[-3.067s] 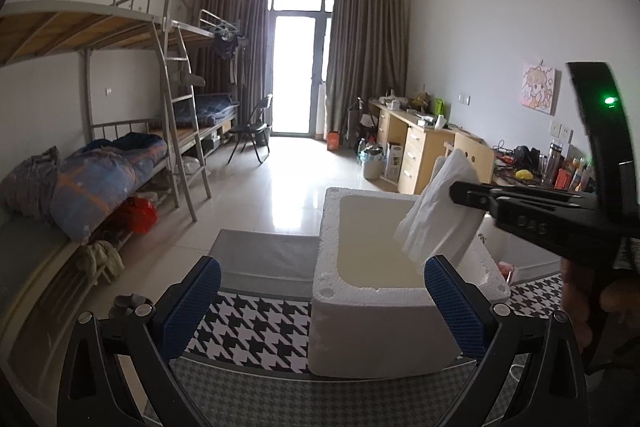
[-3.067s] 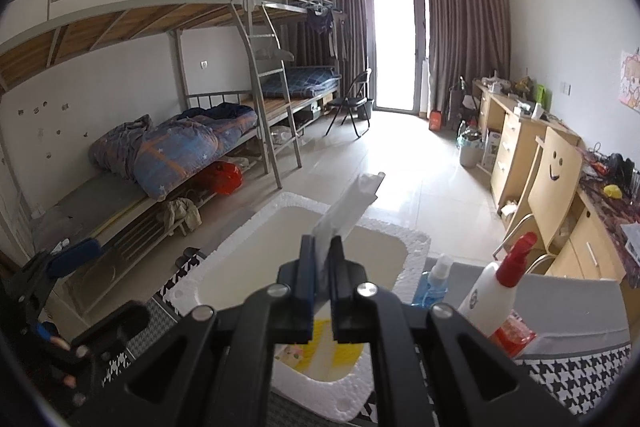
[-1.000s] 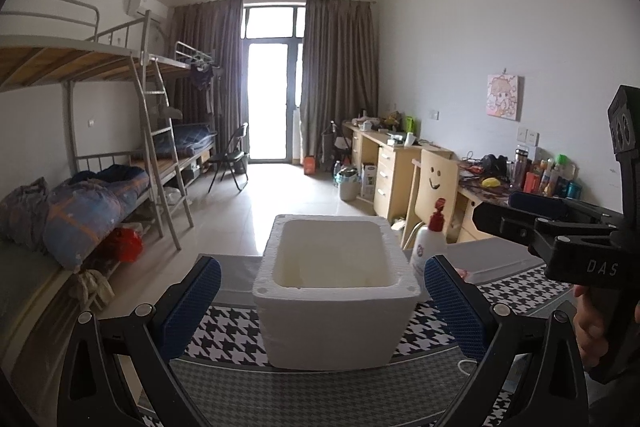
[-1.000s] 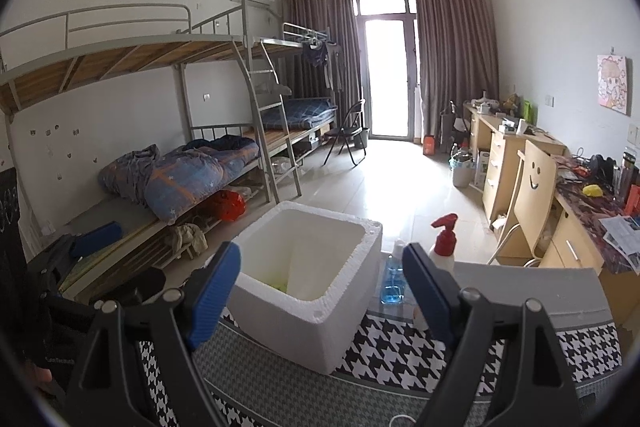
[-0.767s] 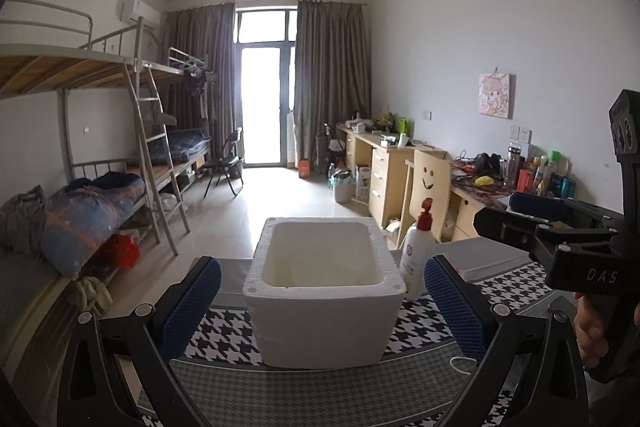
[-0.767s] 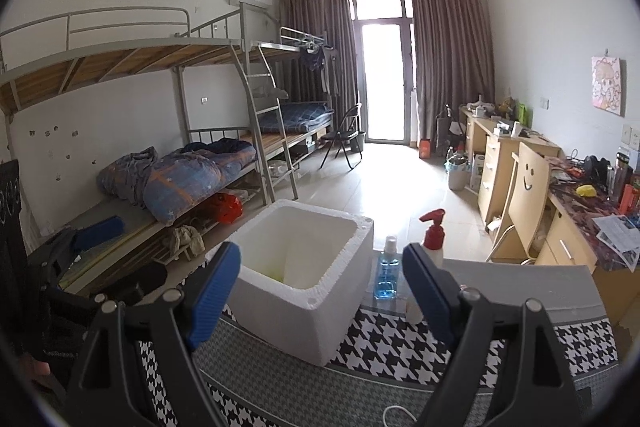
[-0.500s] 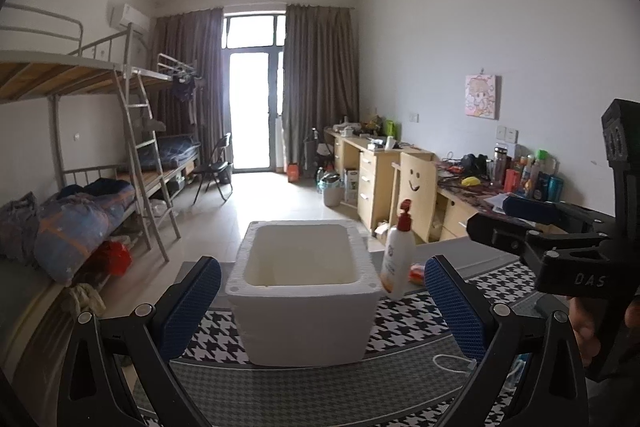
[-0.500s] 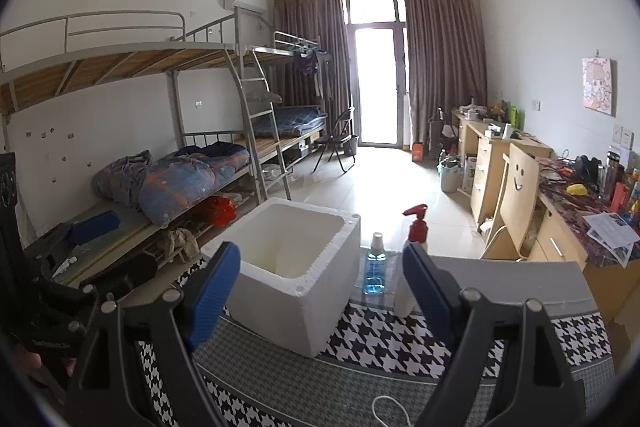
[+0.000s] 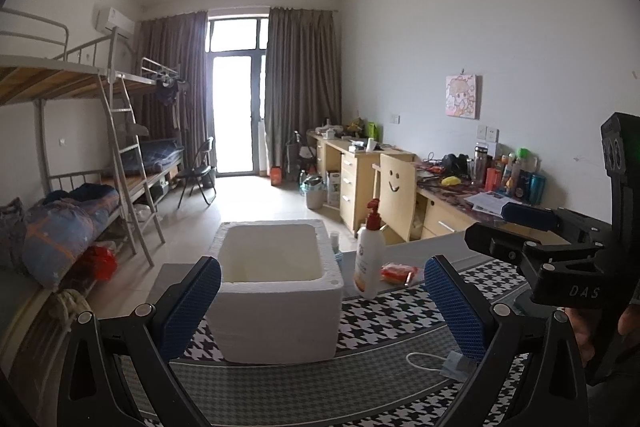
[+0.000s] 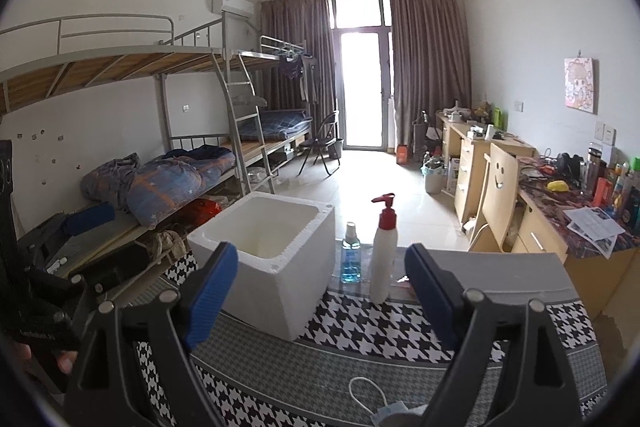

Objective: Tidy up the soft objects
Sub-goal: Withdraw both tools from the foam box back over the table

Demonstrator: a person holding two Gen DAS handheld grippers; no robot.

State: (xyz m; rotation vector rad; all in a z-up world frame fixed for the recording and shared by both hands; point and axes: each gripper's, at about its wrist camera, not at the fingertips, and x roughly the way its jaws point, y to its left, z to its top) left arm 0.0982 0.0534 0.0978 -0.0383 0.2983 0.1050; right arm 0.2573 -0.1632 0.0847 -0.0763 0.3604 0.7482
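A white foam box (image 9: 276, 319) (image 10: 280, 291) stands open-topped on the houndstooth tablecloth (image 9: 384, 323); what lies inside it is hidden. My left gripper (image 9: 322, 267) is open in front of the box, nothing between its blue pads. My right gripper (image 10: 322, 255) is open too, also empty, back from the box's right corner. A blue face mask (image 9: 454, 367) (image 10: 390, 415) with a white ear loop lies on the cloth close below the right gripper. From the left wrist view the right gripper (image 9: 504, 231) shows at the right, held by a hand.
Right of the box stand a white pump bottle (image 9: 370, 255) (image 10: 383, 251) and a small blue-liquid bottle (image 10: 350, 259), with a red packet (image 9: 400, 271) behind. A smiley-face chair (image 10: 500, 187) and cluttered desk are at the right, bunk beds (image 10: 180, 171) at the left.
The right gripper held a white soft item over the box; now it is open and empty. Both grippers have drawn back from the box, bringing the bottles and the mask into view.
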